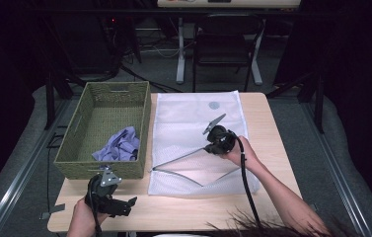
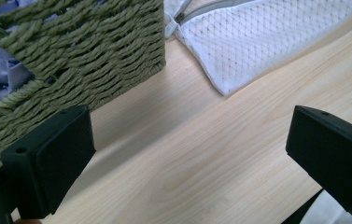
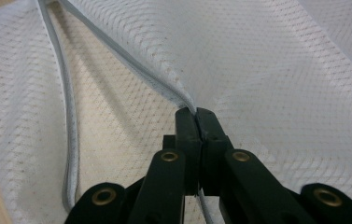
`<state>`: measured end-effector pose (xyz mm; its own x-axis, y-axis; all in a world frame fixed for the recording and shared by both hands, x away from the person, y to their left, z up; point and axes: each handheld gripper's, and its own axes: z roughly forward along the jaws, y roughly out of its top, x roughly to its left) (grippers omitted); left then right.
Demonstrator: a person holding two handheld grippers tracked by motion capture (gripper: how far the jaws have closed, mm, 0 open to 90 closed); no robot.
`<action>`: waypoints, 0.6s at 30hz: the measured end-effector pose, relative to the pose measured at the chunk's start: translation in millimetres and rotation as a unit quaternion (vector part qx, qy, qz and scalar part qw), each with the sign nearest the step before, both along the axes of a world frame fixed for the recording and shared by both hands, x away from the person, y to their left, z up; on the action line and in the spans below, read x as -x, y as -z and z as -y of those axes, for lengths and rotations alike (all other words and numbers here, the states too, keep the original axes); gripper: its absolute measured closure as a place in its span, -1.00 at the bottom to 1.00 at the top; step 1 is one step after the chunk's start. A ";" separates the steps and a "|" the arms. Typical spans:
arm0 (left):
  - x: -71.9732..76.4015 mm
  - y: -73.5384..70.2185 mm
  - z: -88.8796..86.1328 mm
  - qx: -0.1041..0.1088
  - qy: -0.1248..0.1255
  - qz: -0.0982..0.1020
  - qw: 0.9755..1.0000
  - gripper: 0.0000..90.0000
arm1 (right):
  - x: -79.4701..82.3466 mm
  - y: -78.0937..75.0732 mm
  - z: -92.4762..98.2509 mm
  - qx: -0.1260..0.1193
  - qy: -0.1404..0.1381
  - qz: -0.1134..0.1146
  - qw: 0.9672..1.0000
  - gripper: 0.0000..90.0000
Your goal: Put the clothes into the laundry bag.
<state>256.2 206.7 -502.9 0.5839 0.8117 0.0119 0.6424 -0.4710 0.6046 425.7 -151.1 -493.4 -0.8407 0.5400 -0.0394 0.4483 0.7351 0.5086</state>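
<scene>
Right tongs [image 3: 196, 112] pinch the zipper edge of the soft, limp white mesh laundry bag [image 1: 188, 123]; left tongs [image 2: 187, 154] stand wide, empty

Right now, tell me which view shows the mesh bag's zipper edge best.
The right gripper view: the right gripper pinches the zipper edge up close. The high view shows the whole mesh bag opened; the left gripper view catches its corner.

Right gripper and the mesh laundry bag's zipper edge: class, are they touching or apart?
Touching. The right gripper view shows the right gripper shut on the mesh laundry bag's zipper edge, with the fabric pulled into folds there.
</scene>
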 end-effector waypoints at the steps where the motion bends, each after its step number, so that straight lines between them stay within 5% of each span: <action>1: -0.1 -1.4 -0.5 0.003 0.001 -0.004 1.000 -0.98 | 0.3 -1.2 0.5 -0.004 0.000 0.001 1.000 0.99; 11: 1.3 -28.6 -5.1 0.025 0.000 0.020 0.999 -0.97 | 1.3 -3.4 3.3 -0.010 0.001 0.002 1.000 0.99; 18: -14.3 -58.2 -14.9 0.031 -0.002 0.037 0.999 -0.98 | 0.9 -2.8 5.9 -0.005 0.004 0.001 1.000 0.99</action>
<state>270.5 221.5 -444.7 0.5808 0.8140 0.0049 0.5959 -0.4292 0.6788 424.8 -157.0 -490.6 -0.8367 0.5464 -0.0360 0.4525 0.7269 0.5165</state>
